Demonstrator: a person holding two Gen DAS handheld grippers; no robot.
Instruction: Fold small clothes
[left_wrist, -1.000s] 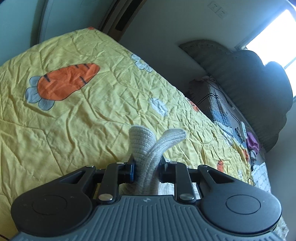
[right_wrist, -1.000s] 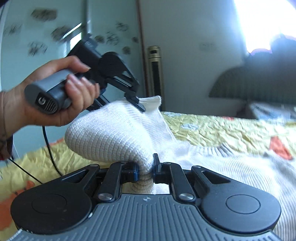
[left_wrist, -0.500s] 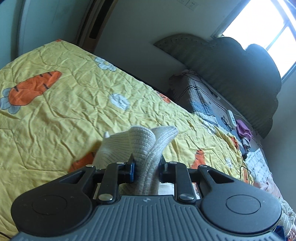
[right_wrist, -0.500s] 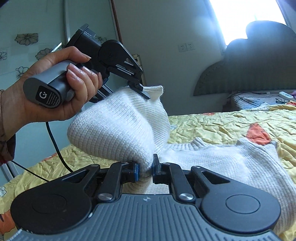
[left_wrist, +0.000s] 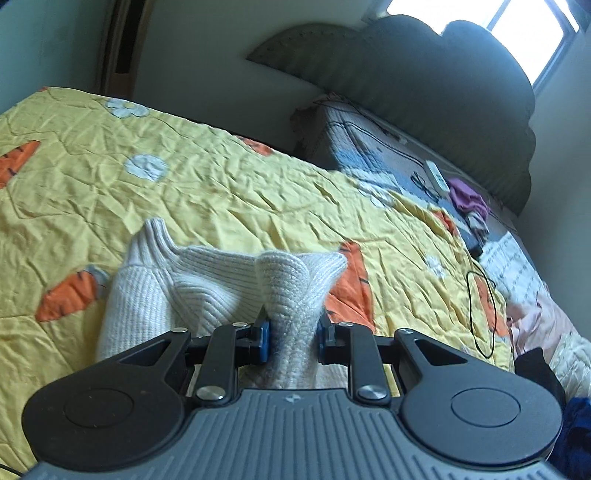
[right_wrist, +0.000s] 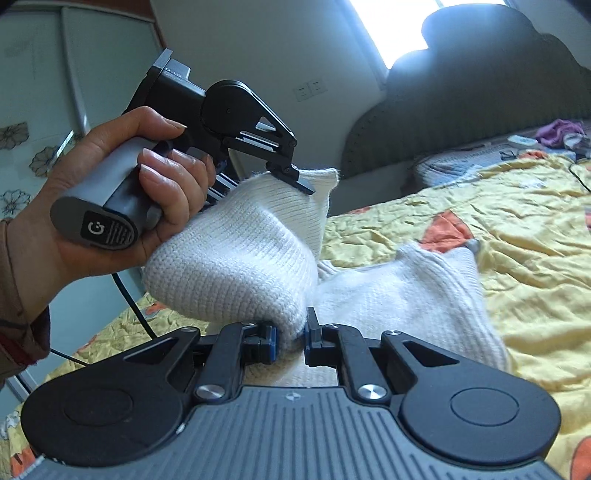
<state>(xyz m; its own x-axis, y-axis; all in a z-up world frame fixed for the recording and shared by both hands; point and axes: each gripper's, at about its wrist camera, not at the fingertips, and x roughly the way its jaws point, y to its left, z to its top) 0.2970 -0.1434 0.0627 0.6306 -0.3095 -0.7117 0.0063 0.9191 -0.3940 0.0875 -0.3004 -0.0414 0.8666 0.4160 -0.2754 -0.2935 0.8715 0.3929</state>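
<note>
Lower part of the white knit sweater (right_wrist: 402, 295) is hidden behind both tool bodies; its full outline cannot be made out. Left hand-held gripper (left_wrist: 292, 334): clamped on a bunched fold of sweater at frame centre. Right hand-held gripper (right_wrist: 290, 338): clamped on another fold, lower centre. In the right wrist view, the left tool sits upper left, held by a hand (right_wrist: 122, 192), lifting the fabric edge. The rest of the sweater lies on the yellow carrot-print bedspread (left_wrist: 229, 192). Dark headboard (left_wrist: 424, 81) upper right; black cable loop (left_wrist: 480, 314) at right.
</note>
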